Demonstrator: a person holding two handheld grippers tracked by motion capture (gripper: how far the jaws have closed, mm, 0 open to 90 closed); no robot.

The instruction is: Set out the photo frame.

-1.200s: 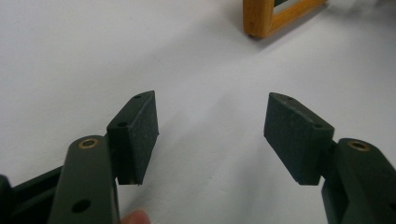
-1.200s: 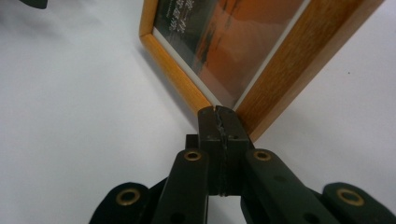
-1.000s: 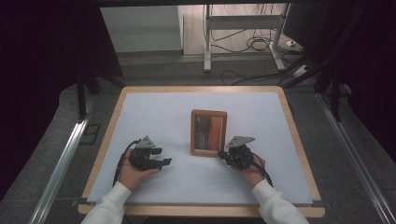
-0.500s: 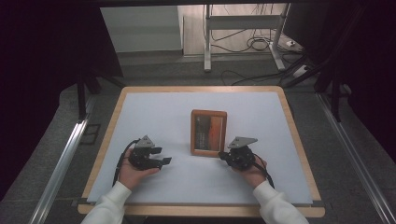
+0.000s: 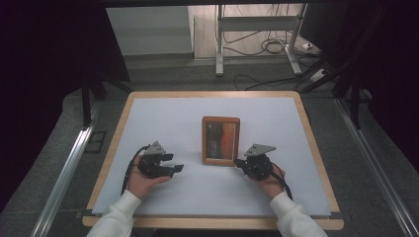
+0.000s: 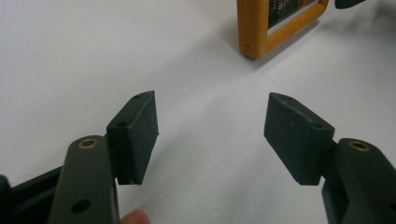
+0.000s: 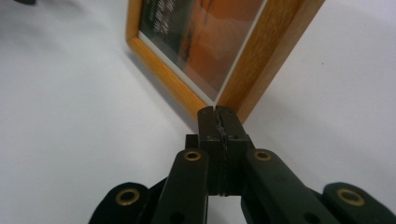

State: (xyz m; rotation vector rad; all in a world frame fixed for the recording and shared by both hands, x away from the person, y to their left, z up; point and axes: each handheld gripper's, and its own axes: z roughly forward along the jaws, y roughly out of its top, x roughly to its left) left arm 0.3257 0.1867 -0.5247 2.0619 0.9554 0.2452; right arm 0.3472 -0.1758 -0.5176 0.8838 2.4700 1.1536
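Observation:
A wooden picture frame (image 5: 221, 140) with an orange and dark picture lies flat in the middle of the white table top (image 5: 163, 118). My right gripper (image 5: 239, 162) is shut, its tips right at the frame's near right corner (image 7: 233, 100); the pads (image 7: 207, 122) press together with nothing between them. My left gripper (image 5: 178, 167) rests left of the frame, jaws wide open over bare table, with the frame's corner (image 6: 254, 32) farther ahead. Its pads (image 6: 140, 128) hold nothing.
The table has a wooden rim (image 5: 212, 94). Beyond it stand a metal stand's legs (image 5: 218, 54) and cables (image 5: 269, 47) on the floor. An aluminium rail (image 5: 64, 173) runs along the left side.
The right gripper has shifted slightly towards the frame's near right corner. The left gripper has stayed in place.

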